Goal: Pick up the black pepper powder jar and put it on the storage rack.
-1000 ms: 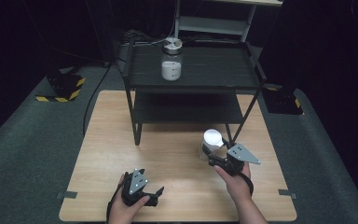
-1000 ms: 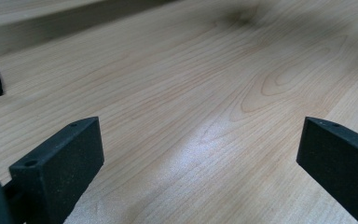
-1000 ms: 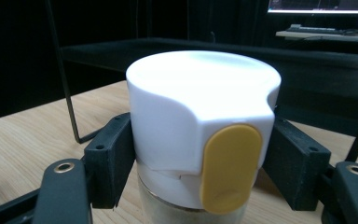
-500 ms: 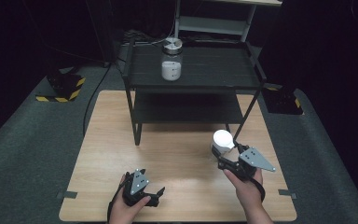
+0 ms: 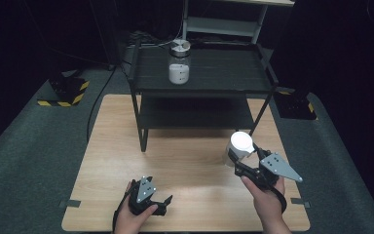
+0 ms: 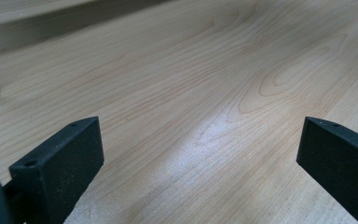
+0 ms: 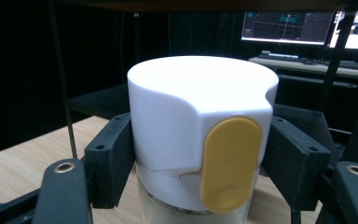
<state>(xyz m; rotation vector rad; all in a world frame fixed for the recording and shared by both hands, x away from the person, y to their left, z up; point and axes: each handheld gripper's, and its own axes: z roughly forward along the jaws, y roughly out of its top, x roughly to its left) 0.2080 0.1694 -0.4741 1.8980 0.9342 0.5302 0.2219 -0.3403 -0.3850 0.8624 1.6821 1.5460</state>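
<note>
Presently on hand, item by item:

Right gripper [image 5: 239, 157]: held in the person's right hand [image 5: 268, 202] over the right part of the wooden table [image 5: 102, 161], its jaws clamped on either side of a white-capped jar [image 5: 239, 146]. In the right gripper view the jar [image 7: 200, 140] stands upright between the two black jaws, with a yellow oval tab on the cap's side and a clear glass body below; its contents look pale, though too little of the glass is visible to be sure. The high view suggests the jar is lifted off the tabletop, just in front of the shelf's right leg.

Left gripper [image 5: 160, 204]: in the person's left hand [image 5: 134, 217] near the table's front edge, well apart from the jar. In the left gripper view its jaws stand wide apart over bare wood grain, nothing between them.

Black metal shelf unit [image 5: 199, 85]: at the far side of the table, two tiers.

Second jar [image 5: 179, 62]: upright on the top tier, toward its left, partly filled with white material.
</note>
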